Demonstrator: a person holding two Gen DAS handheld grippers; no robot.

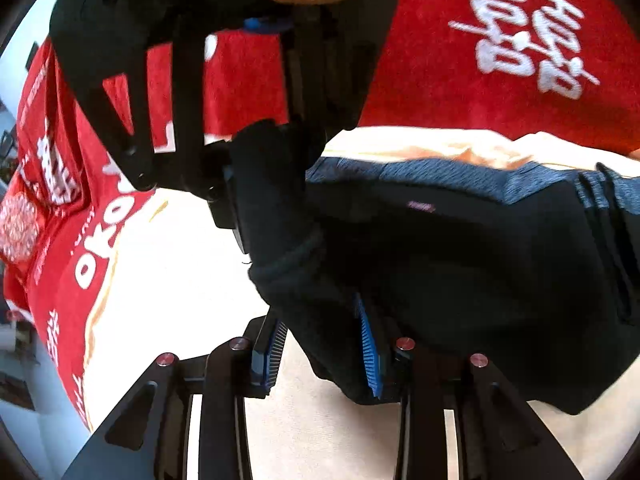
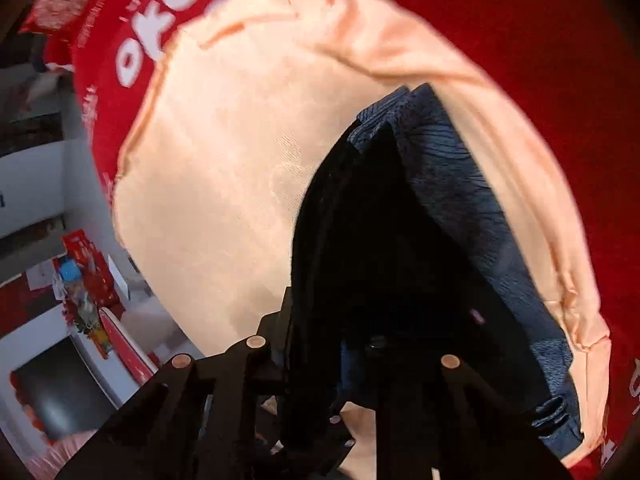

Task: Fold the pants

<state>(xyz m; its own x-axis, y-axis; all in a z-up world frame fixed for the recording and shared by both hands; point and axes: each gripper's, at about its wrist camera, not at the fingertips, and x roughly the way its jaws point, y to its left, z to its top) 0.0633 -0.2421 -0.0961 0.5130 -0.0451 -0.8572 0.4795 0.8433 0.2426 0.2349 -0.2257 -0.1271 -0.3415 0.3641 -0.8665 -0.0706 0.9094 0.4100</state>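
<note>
Two blue ribbed pads of my left gripper [image 1: 326, 350], low in the left wrist view, pinch a cuffed fold of the dark pants [image 1: 460, 264]. That view alone shows my right gripper [image 1: 236, 196] at upper left, clamped on another black fold. The right wrist view hides its own fingertips under cloth, showing instead the pants' grey ribbed edge lying on the peach cloth [image 2: 224, 184], whose bare stretch fills the frame's left, bordered by red printed fabric [image 2: 560, 60].
</note>
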